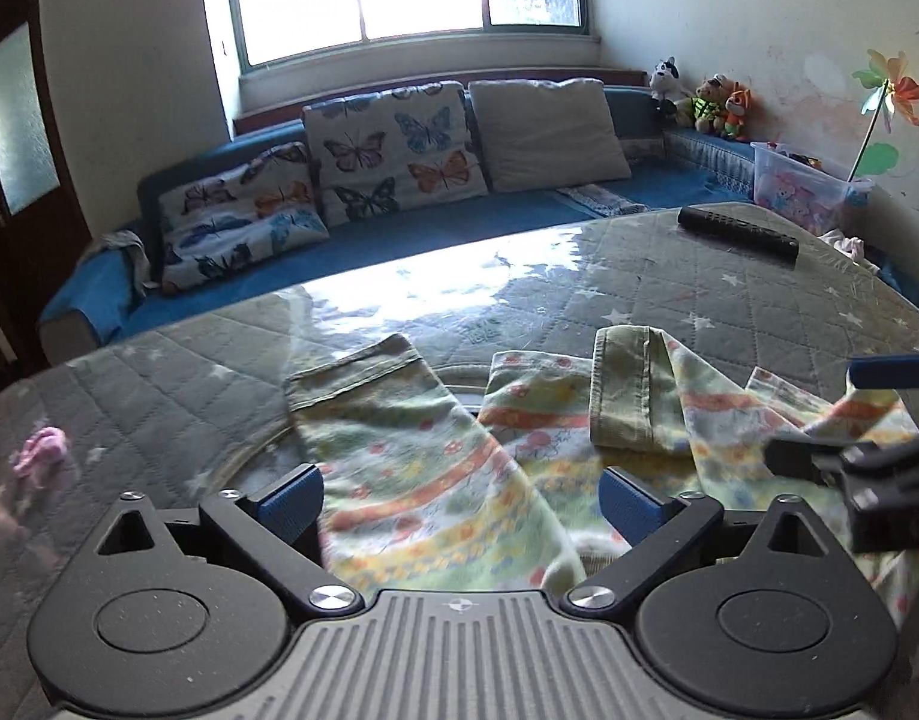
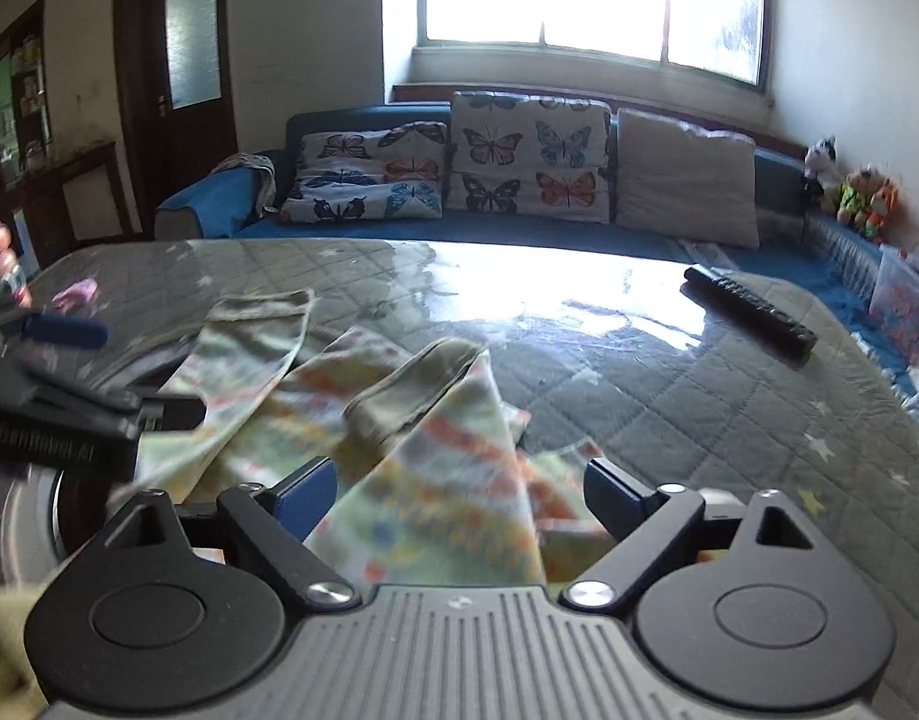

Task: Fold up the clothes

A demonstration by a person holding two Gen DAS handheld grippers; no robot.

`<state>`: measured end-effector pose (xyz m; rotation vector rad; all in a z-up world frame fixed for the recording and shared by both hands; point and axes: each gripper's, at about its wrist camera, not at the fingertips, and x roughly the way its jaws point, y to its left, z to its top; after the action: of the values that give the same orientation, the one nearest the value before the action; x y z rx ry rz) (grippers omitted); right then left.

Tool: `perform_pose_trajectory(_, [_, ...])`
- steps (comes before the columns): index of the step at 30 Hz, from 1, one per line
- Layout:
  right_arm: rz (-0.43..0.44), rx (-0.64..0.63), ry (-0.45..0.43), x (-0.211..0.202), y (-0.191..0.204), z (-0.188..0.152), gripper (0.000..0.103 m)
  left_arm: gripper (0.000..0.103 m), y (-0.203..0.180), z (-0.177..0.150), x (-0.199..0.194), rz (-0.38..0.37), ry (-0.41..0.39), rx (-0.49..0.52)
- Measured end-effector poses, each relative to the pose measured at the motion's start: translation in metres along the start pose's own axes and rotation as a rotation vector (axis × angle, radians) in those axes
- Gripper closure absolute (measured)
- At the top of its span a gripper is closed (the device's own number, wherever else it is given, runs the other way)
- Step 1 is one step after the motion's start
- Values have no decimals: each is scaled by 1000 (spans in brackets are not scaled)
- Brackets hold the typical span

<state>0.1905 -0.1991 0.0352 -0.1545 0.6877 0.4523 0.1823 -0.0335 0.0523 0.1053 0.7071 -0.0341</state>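
A pale green garment (image 1: 435, 468) with orange and yellow printed stripes lies crumpled on the grey quilted table (image 1: 177, 396). Its two cuffed ends (image 1: 351, 372) point away from me. My left gripper (image 1: 459, 501) is open, its blue pads either side of one leg of the cloth. My right gripper (image 2: 459, 495) is open over the other part of the garment (image 2: 453, 480), which is blurred. Each gripper shows at the edge of the other's view: the right one (image 1: 867, 438) in the left wrist view, the left one (image 2: 69, 372) in the right wrist view.
A black remote (image 1: 738, 234) lies at the table's far right, also seen in the right wrist view (image 2: 750, 312). A small pink item (image 1: 39, 450) lies at the left. Behind the table is a blue sofa (image 1: 399, 240) with butterfly cushions, toys and a plastic box (image 1: 807, 186).
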Motion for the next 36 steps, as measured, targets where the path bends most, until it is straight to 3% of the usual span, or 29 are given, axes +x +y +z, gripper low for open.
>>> perform_pose_trajectory(4, [15,15,21,30,-6,15,24,15,2,8,23,-41,29,-19])
perform_pose_trajectory(11, [40,39,91,82,-10,26,43,48,4,4,55,-86,122,-9])
perform_pose_trajectory(15, [59,49,116,90,-11,21,68,81,7,-2,62,-102,157,-11])
perform_pose_trajectory(18, [64,78,107,84,-15,20,93,95,12,-6,55,-111,146,-16])
perform_pose_trajectory(19, [67,88,98,79,-18,19,97,97,13,-6,52,-109,138,-17])
perform_pose_trajectory(27, [43,126,-16,13,-29,15,99,101,46,-18,1,-46,40,-95])
perform_pose_trajectory(36, [5,198,-161,-84,-48,-11,99,102,99,-64,-81,30,-26,-219])
